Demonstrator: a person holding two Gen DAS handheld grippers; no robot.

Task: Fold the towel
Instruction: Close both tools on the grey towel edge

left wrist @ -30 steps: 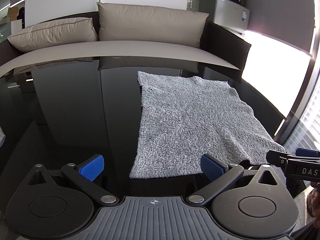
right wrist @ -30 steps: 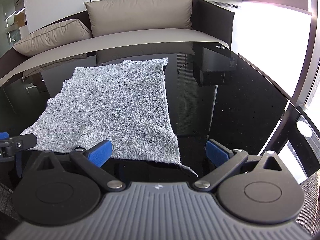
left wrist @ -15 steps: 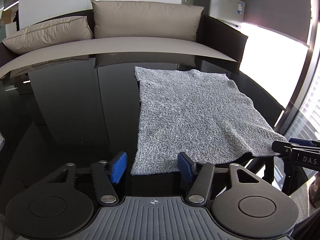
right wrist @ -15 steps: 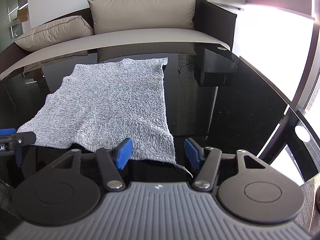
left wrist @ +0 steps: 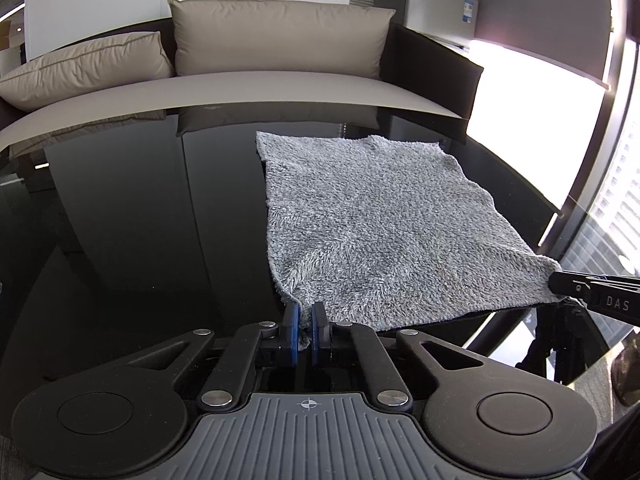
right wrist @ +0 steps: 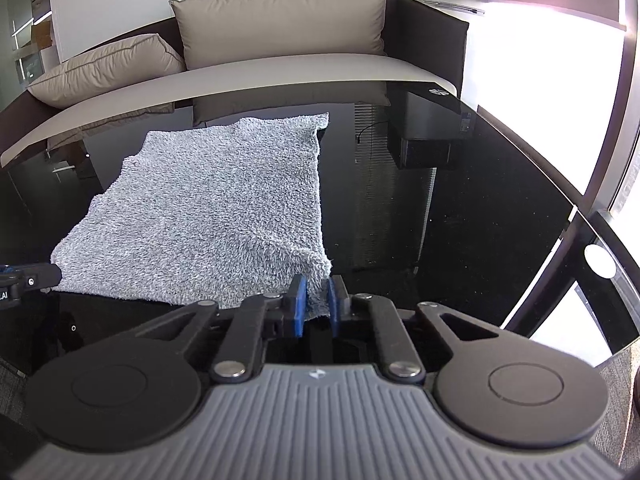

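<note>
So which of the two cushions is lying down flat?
The smaller beige cushion on the left lies flat on the sofa; the bigger cushion stands upright against the backrest.

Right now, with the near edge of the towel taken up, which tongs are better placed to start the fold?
Neither: left tongs and right tongs are each shut on a near corner of the fluffy grey towel, so both should carry it together toward the far edge.

Fuzzy towel (left wrist: 384, 224) is mottled grey-white, table (left wrist: 140, 216) is glossy black, cushions (left wrist: 276, 36) are plain beige, gripper pads (left wrist: 295, 326) bright blue.
</note>
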